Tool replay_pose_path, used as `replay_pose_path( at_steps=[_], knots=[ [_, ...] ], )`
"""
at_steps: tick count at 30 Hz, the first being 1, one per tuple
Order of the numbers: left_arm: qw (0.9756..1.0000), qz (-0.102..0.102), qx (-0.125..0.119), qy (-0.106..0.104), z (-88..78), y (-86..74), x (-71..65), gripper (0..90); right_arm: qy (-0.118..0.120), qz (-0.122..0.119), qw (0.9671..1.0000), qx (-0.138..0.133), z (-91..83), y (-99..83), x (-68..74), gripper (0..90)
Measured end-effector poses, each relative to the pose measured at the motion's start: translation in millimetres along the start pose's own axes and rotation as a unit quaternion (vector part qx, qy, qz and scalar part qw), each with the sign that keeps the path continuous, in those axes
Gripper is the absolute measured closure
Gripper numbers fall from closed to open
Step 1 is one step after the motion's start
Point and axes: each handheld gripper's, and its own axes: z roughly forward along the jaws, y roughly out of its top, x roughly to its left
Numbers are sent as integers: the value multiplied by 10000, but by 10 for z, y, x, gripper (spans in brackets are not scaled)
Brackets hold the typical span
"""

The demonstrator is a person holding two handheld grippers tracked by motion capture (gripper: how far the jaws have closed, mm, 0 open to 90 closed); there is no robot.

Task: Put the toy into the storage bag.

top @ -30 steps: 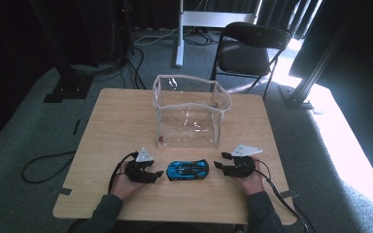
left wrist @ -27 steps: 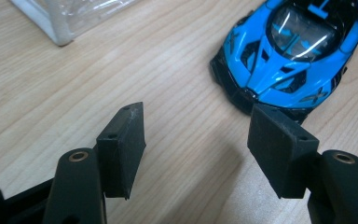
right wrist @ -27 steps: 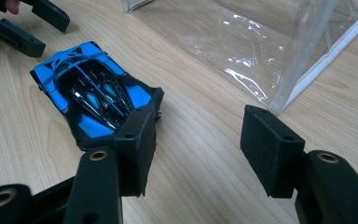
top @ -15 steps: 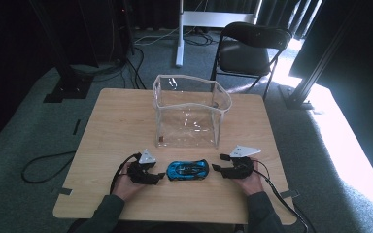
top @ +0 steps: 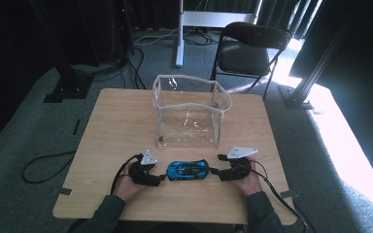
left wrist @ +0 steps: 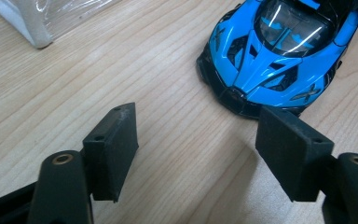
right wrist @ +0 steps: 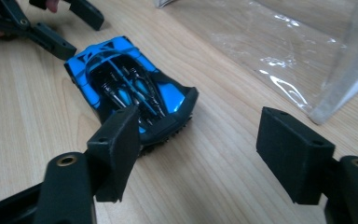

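- Closing either gripper from here risks a miss: the car [top: 188, 170] sits off-centre to both sets of jaws, not squarely between them.
- In the left gripper view, the car's nose [left wrist: 279, 51] lies just ahead of one jaw, so that pad is likely to push the car sideways instead of clamping it.
- In the right gripper view, the car's tail [right wrist: 130, 91] sits at one jaw and the other jaw stands over bare table; you could clip the tail and roll the car forward on its wheels.
- Pushing from both ends at once could skid the car toward the clear bin [top: 190, 116] beyond it.
- Left gripper [top: 161, 177]: jaws wide apart, holding nothing, low at the car's nose end, your hand resting on the table [top: 116, 126].
- Right gripper [top: 213, 171]: jaws wide apart, holding nothing, low at the tail end, facing the left one.
- The car lies on the table's near edge between the two grippers.
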Motion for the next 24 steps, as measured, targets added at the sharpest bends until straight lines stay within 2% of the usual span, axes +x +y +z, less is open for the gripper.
replay_pose_path(
  at_steps=[5, 8, 14, 18, 19, 22, 24],
  knots=[
    [10000, 33, 31, 43, 8, 6, -28, 276, -42, -199, 9997, 100, 53, 20, 30, 193],
    [9999, 89, 55, 60, 23, 19, -61, 259, 20, -238, 9996, 137, 80, 33, 26, 192],
    [9998, 147, 67, -71, 59, 59, -110, 256, 1, -391, 9990, 230, 158, 31, 33, 158],
    [9996, 143, 111, -233, 69, 87, -139, 248, 192, -527, 9982, 206, 195, 57, 58, 125],
    [9993, 227, 132, -253, 74, 90, -175, 248, 198, -548, 9981, 215, 200, 57, 61, 124],
    [9992, 352, 176, -119, 93, 104, -213, 243, 270, -560, 9978, 247, 219, 50, 58, 123],
    [9991, 350, 176, -155, 101, 116, -203, 243, 297, -561, 9977, 247, 230, 52, 59, 124]
  ],
)
